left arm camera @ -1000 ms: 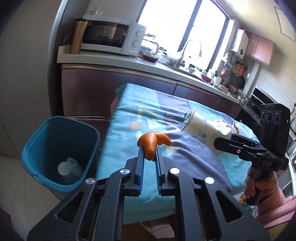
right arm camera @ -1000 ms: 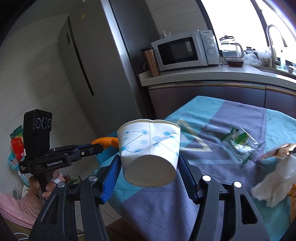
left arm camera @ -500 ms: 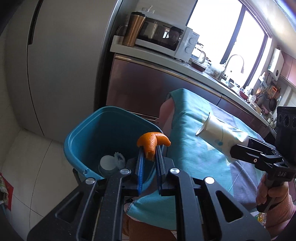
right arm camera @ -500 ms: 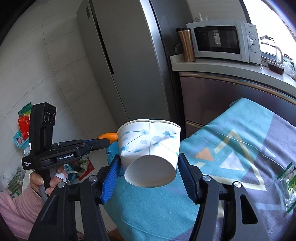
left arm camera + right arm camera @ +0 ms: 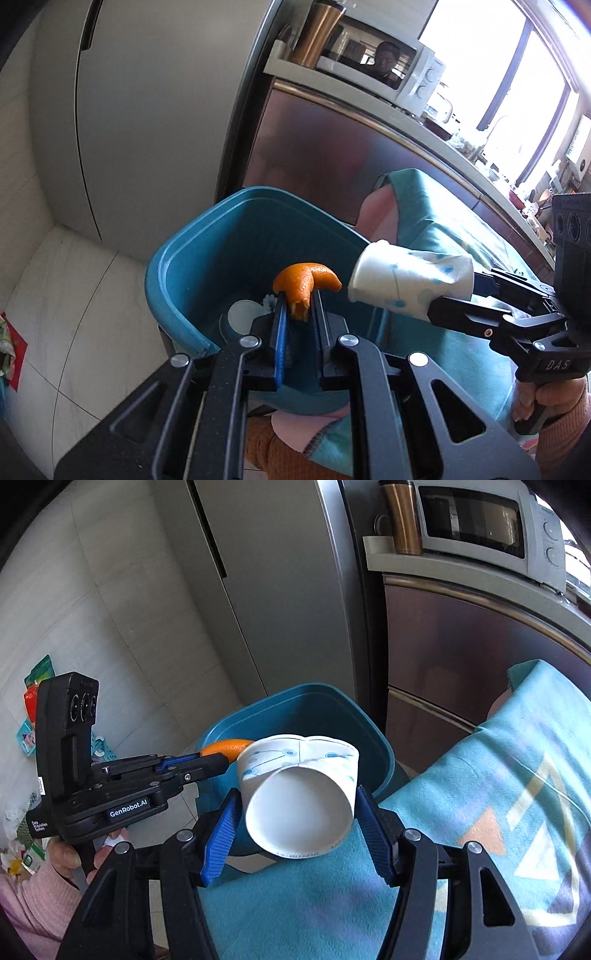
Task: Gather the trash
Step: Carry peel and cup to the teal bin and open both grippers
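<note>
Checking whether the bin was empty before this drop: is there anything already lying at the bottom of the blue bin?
Yes, a white round piece lies at the bottom of the blue bin.

Smooth plastic bin [image 5: 173,273], paper cup [image 5: 299,805]

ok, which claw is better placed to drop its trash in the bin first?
Left. The left claw holds the orange peel over the bin opening; the right claw and its paper cup look nearer the rim by the tablecloth.

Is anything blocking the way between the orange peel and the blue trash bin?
Nothing visible. The orange peel, pinched in the left gripper, hangs over the open blue bin. The paper cup in the right gripper is off to the side.
</note>
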Demonstrator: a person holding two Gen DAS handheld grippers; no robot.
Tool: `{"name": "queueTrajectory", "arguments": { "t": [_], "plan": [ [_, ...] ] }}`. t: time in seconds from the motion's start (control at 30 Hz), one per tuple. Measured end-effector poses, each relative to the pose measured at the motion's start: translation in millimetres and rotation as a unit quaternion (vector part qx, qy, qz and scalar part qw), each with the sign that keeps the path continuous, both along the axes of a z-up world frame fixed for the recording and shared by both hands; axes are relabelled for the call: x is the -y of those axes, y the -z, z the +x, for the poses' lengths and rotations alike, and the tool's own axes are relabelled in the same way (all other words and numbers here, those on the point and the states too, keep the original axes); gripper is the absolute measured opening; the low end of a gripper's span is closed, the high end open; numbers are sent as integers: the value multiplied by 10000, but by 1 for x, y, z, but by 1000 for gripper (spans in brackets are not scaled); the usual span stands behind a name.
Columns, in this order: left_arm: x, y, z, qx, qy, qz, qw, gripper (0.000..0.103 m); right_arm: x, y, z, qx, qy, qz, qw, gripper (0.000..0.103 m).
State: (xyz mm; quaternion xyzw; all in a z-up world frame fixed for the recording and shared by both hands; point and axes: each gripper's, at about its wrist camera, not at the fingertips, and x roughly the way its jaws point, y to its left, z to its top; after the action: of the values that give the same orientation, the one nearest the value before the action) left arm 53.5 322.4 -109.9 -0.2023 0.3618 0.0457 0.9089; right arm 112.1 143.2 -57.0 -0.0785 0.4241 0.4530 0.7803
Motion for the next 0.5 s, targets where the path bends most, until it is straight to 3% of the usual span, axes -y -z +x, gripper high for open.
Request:
{"name": "queueTrajectory", "arguments": {
  "t": [0.3,0.5],
  "plan": [
    [1,25,21,-320,-9,-77,9995,17,-15,10,14,-333,128,-162,9992,62],
    [7,32,24,-371,13,-104,9993,19,0,6,13,-354,249,35,9991,63]
  ]
}}
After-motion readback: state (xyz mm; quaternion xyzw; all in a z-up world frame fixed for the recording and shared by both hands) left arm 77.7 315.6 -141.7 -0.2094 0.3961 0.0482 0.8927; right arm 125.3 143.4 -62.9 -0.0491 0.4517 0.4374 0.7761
